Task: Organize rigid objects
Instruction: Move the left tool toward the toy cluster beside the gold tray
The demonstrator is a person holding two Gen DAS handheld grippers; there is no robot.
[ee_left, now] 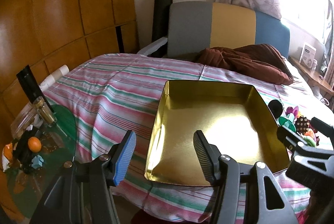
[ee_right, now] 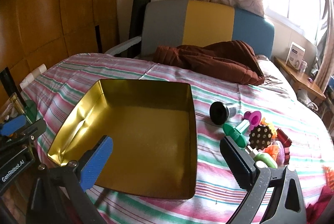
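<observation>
Both my grippers, left (ee_left: 165, 153) and right (ee_right: 167, 161), were spread and empty. I judged the black cylinder (ee_right: 217, 112) best taken first, lowered gently into the gold tin (ee_right: 146, 136).

Left gripper (ee_left: 165, 156) and right gripper (ee_right: 167, 163) held side by side, jaws spread wide, nothing between the fingers, both angled slightly downward.

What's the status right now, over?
Left gripper open, empty, at the gold tin's near edge. Right gripper open, empty. Tin empty on the striped bedspread; pile of small toys waits beside it. Nothing in the way.
</observation>
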